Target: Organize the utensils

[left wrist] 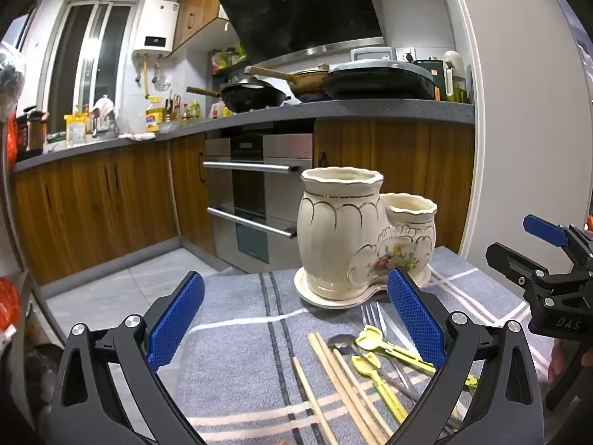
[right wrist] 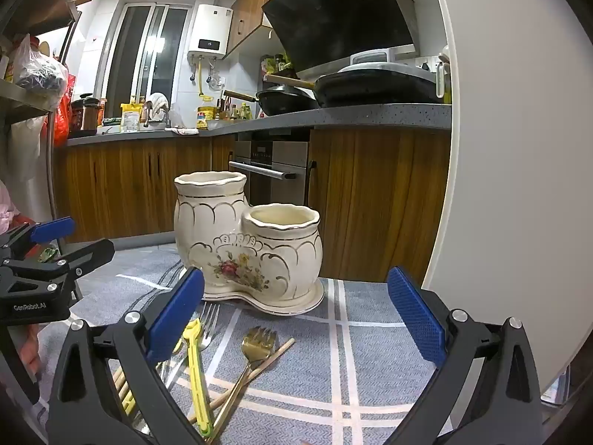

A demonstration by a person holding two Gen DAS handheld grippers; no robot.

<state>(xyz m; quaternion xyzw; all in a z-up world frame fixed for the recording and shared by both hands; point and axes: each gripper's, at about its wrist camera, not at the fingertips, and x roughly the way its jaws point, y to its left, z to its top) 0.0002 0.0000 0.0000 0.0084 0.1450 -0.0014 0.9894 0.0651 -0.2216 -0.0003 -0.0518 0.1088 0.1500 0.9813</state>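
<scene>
**Hovering wide over the loose cutlery**

Waiting with both pairs of jaws spread wide and empty, the left gripper (left wrist: 296, 319) and right gripper (right wrist: 296, 319) face the ceramic holder (left wrist: 357, 237). The utensils (left wrist: 370, 363) lie on the cloth-covered counter (right wrist: 370, 352) just in front of the holder, long axes pointing roughly toward it. They sit closer under the left gripper, I'd judge.

Even, bright indoor light; sharp focus; soft shadows below the jaws; strong fisheye bending with dark corners beyond them.
</scene>
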